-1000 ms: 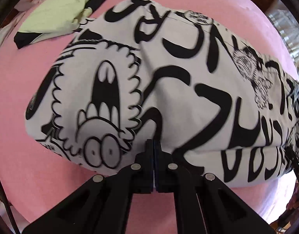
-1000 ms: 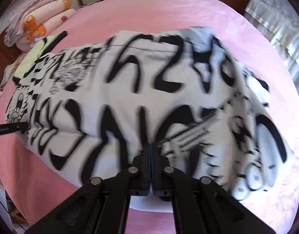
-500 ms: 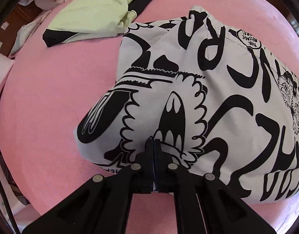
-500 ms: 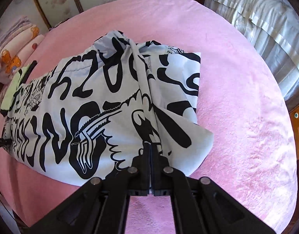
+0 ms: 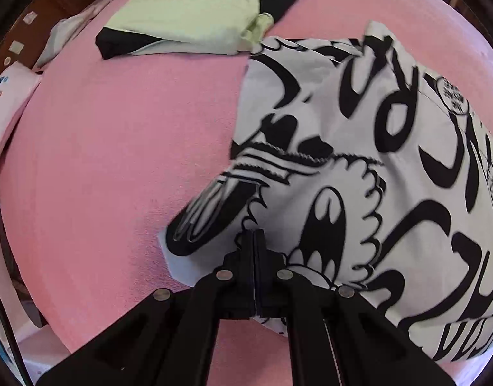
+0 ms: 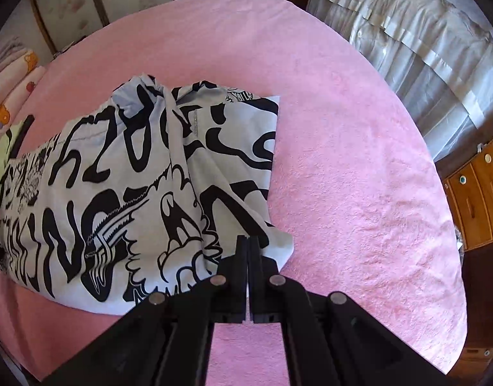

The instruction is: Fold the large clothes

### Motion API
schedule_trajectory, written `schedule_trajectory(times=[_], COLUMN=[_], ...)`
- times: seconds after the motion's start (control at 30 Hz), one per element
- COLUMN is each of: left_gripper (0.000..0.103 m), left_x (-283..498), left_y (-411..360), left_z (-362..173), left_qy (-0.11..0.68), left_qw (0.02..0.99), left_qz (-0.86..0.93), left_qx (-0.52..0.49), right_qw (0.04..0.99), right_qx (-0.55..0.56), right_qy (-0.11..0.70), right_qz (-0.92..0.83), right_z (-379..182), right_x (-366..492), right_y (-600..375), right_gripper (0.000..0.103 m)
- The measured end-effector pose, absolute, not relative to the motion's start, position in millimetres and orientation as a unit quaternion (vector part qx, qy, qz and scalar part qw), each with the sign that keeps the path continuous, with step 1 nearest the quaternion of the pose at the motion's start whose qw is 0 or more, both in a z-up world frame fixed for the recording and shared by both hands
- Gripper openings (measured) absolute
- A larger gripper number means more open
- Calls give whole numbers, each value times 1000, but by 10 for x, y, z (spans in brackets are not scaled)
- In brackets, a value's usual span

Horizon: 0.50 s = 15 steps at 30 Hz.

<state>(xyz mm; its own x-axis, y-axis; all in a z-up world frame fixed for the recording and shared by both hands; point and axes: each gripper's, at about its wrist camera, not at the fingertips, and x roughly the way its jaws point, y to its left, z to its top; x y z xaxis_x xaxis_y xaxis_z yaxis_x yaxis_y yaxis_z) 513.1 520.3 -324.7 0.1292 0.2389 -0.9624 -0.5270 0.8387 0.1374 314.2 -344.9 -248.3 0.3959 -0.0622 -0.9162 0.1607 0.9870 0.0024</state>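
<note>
A large white garment with bold black cartoon print [image 5: 359, 173] lies on a pink bed cover [image 5: 117, 177]. My left gripper [image 5: 253, 241] is shut on the garment's near left edge, and the cloth bunches up at the pinch. The same garment shows in the right wrist view [image 6: 134, 186], partly folded, with a crease running down its middle. My right gripper [image 6: 248, 244] is shut on the garment's near right corner, just above the pink cover [image 6: 343, 160].
A folded pale green and black garment [image 5: 198, 13] lies at the far left of the bed. Stacked pink bedding [image 6: 8, 74] sits at the far left. White curtains [image 6: 423, 48] and a wooden drawer unit [image 6: 478, 193] stand to the right of the bed.
Both grippers have drawn the garment's ends inward, the left end rightward and the right end leftward, so more pink cover shows on each side. Both grippers stayed shut on the cloth.
</note>
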Motion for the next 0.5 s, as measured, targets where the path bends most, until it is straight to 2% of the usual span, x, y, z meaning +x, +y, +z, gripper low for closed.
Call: schedule_trajectory(times=[0.1, 0.27, 0.5], left_gripper=[2, 19, 21], left_x=[5242, 5450, 5904], left_y=[5228, 4967, 4329], left_z=[-3106, -2762, -2622], left_qy=[597, 560, 552], left_qw=[746, 793, 825], left_qz=[286, 240, 108], left_qx=[-75, -25, -51], right_qw=[845, 871, 873], right_qx=[60, 76, 99], right_qy=[526, 484, 467], right_qz=[-79, -24, 105], right_z=[-2377, -2192, -2299], right_x=[3154, 3371, 3898], right_y=[-3372, -2831, -1778], right_gripper=[0, 0, 0])
